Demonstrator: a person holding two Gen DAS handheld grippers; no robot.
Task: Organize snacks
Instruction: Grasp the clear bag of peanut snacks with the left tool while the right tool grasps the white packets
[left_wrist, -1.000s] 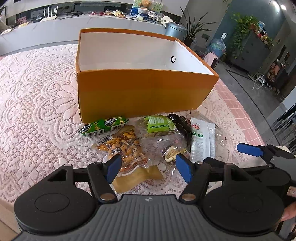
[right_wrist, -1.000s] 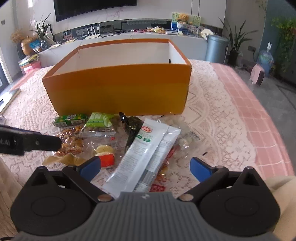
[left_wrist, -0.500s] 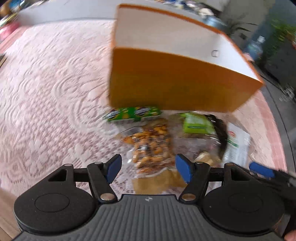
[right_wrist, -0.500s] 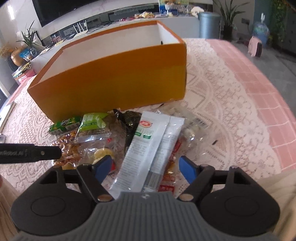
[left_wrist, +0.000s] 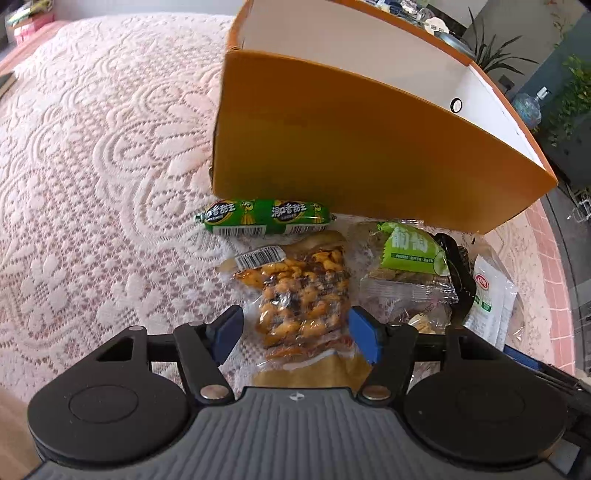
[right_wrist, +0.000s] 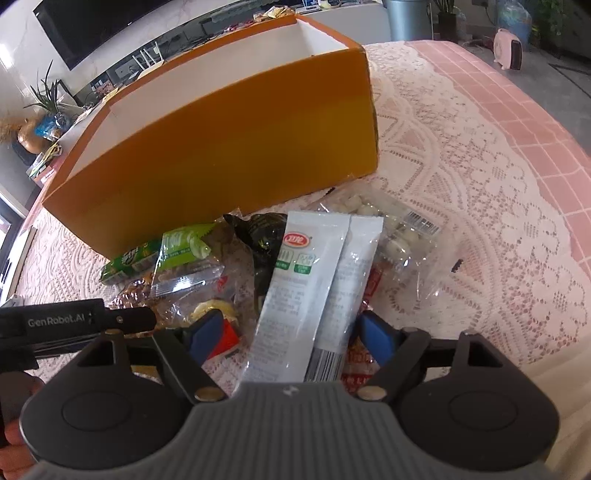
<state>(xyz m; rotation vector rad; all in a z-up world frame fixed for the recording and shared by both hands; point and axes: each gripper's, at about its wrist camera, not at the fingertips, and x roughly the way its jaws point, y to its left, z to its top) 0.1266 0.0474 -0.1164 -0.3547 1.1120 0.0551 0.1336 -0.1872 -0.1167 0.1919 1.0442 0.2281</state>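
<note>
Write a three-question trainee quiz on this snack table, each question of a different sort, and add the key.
1. True or false: the green sausage stick lies inside the orange box.
2. What lies between the right gripper's open jaws? A: the white twin sachets. B: a banana. C: a cup.
3. Fill in: the box's inner walls are ____.

Key
1. False: it lies on the lace cloth, just in front of the box's near wall.
2. A.
3. White.
</note>
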